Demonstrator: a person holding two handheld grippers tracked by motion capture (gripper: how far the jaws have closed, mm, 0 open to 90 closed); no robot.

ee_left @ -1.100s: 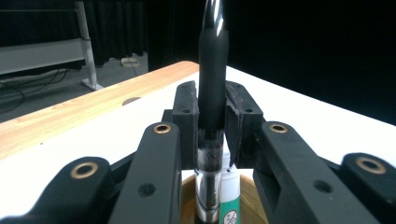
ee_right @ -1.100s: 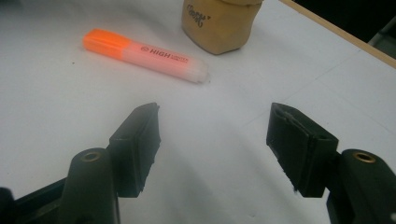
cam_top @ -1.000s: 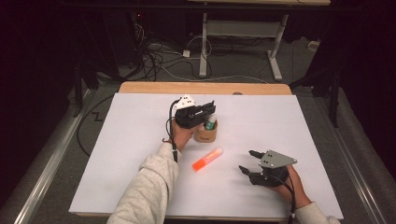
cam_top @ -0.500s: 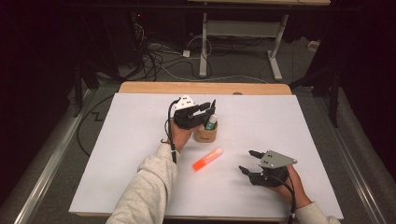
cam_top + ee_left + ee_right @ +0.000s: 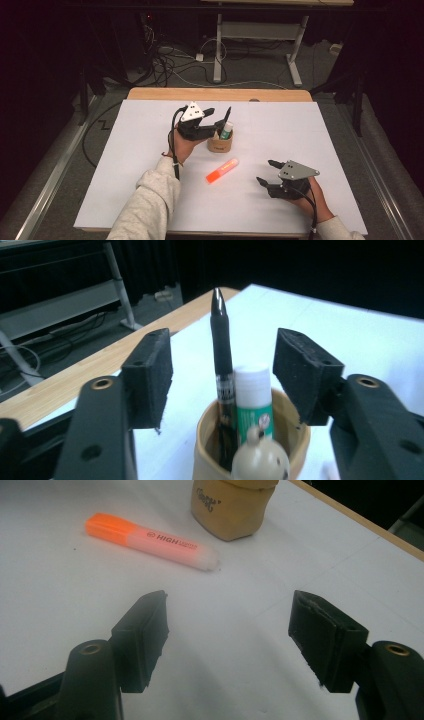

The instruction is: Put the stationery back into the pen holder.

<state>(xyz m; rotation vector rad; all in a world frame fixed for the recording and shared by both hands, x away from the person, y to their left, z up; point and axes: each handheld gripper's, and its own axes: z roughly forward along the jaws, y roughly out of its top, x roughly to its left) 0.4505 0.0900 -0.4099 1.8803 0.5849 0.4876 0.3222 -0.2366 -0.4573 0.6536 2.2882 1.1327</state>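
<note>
A tan cup stands mid-table and holds a black pen and a green-and-white glue stick, both upright. My left gripper hovers just left of the cup. In the left gripper view its jaws have just been opening: the pen stands free between the pads, touched by neither, with the glue stick beside it in the cup. An orange highlighter lies flat in front of the cup. My right gripper rests open at the near right, pointing at the highlighter and the cup.
A white sheet covers the table, with a wooden edge at the far side. A beige rounded object sits at the cup's near rim. Desk legs and cables lie on the floor beyond.
The left gripper's jaws opened off the black pen, leaving it standing in the cup, and the hand drew slightly left and up. The right gripper stayed still.
</note>
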